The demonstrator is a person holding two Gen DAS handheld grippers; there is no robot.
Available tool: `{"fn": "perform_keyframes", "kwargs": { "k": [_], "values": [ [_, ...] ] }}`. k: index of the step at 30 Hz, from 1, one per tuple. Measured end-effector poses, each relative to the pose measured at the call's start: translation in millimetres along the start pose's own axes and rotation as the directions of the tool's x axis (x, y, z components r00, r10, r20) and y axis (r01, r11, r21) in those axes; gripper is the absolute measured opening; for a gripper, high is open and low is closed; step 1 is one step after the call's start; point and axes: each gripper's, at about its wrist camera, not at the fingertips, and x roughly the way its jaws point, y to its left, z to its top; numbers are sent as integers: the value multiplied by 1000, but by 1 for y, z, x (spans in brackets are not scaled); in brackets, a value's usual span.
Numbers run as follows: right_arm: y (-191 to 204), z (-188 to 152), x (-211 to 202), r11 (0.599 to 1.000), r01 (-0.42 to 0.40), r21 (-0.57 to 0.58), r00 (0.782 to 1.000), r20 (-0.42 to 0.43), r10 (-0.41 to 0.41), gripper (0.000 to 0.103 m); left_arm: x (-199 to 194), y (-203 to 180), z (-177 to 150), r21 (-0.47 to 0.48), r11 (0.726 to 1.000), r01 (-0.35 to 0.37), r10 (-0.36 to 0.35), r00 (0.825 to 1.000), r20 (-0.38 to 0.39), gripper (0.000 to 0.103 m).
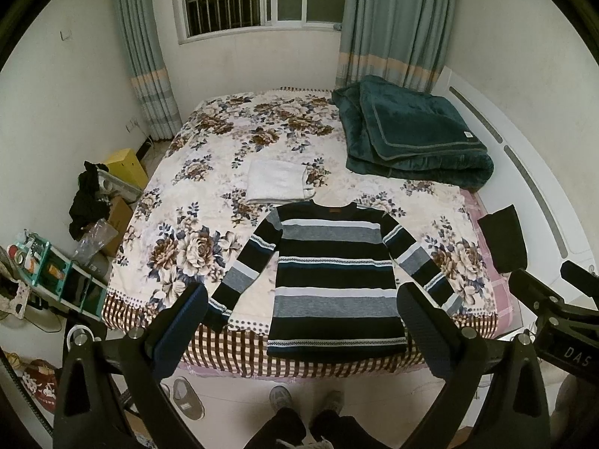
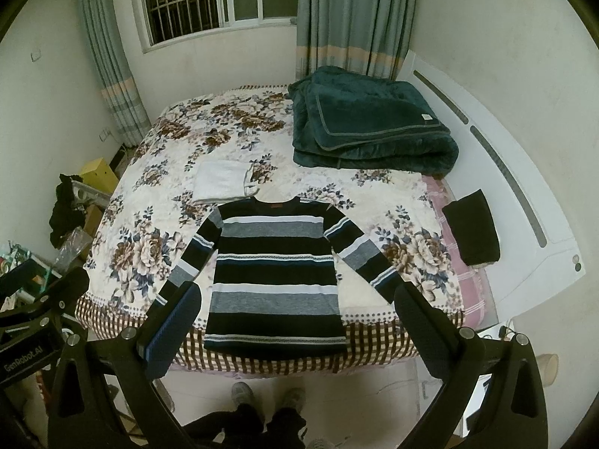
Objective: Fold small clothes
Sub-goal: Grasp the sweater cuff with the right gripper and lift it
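Sweater: striped sweater (image 1: 337, 280) is lying flat near the foot edge of the bed (image 1: 194, 194), sleeves angling outward, hem overhanging the checked border.
Left tongs (image 1: 305, 331): hovering above the hem – fingers spread wide, grasping nothing.
Right tongs (image 2: 295, 331): likewise hanging released over the sweater's hem.
Neighbours: folded white garment (image 1: 277, 181) is sitting just beyond the collar; folded green blanket (image 1: 415, 131) is resting at the far right corner – folded black garment (image 1: 503, 237) lying by the right edge.
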Motion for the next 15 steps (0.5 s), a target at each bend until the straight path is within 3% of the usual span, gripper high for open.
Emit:
{"fn": "perform_keyframes", "kwargs": {
  "k": [4, 8, 11, 15],
  "values": [
    [-12, 8, 16, 997, -13, 74, 1000, -16, 14, 103, 16, -7, 21, -8, 999, -49, 50, 997, 66, 103],
    [-39, 13, 80, 971, 4, 238, 996, -82, 16, 103, 63, -10, 23, 7, 993, -122, 120, 985, 128, 103],
    [-93, -11, 144, 916, 58, 398, 991, -136, -4, 103, 121, -15, 20, 11, 989, -147, 145, 985, 97, 103],
    [-185, -51, 235, 794, 178, 582, 970, -241, -40, 103, 206, -29, 14, 6, 984, -177, 177, 984, -8, 103]
  ]
}}
